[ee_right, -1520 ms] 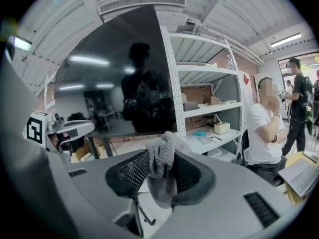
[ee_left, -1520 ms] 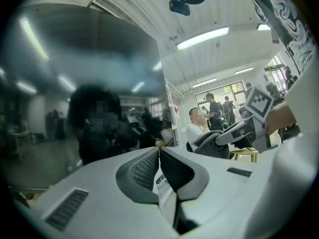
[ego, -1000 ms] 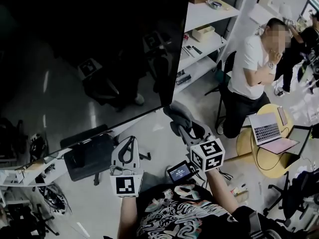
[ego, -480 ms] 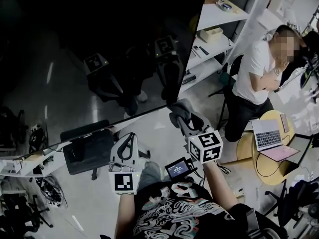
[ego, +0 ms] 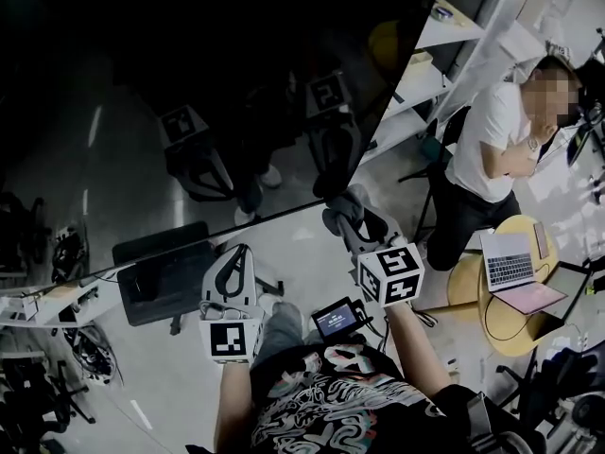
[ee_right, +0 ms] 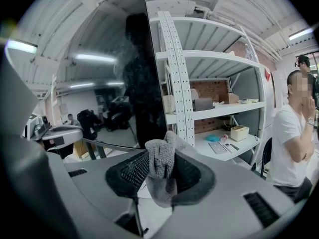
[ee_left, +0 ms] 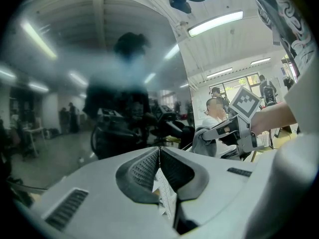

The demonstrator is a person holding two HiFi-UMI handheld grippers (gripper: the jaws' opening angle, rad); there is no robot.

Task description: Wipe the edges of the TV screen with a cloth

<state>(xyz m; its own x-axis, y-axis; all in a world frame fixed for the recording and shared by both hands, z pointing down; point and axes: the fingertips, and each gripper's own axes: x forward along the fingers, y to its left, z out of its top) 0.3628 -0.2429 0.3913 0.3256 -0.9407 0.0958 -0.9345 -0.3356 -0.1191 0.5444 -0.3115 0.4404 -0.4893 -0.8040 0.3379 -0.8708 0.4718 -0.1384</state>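
Grey fluffy cloth [ee_right: 158, 156] sits clamped in the right gripper [ee_right: 162, 176] near the large black TV screen [ego: 189, 93]; the left gripper [ee_left: 159, 166] is clenched tight.

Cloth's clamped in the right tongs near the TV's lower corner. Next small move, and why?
Probably ease the right tongs forward until the cloth meets the right edge of the TV screen. The cloth is gripped, and that edge stands straight ahead in the right gripper view, seemingly not yet touched.
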